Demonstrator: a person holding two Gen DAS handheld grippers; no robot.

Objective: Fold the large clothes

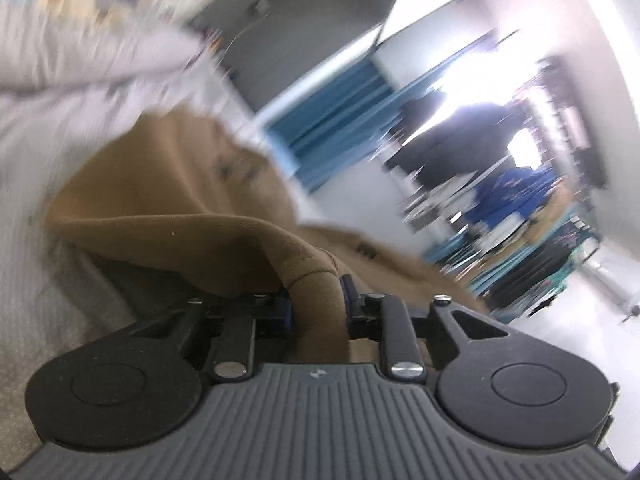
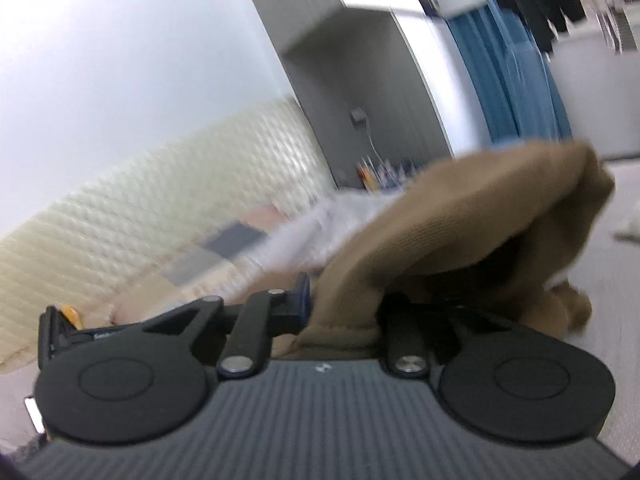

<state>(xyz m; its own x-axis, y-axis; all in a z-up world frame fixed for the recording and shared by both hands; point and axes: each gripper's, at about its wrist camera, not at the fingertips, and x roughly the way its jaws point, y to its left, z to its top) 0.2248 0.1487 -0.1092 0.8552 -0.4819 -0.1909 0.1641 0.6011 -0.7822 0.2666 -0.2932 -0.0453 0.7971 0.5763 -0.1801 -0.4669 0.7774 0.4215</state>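
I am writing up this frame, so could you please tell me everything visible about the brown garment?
The brown garment is a soft, thick, knit-looking cloth with a stitched hem. It is bunched and draped, not flat, partly lifted over the pale bed cover. The left gripper pinches a stitched fold; the right gripper clamps another edge, the cloth arching beyond it. Both views are blurred.
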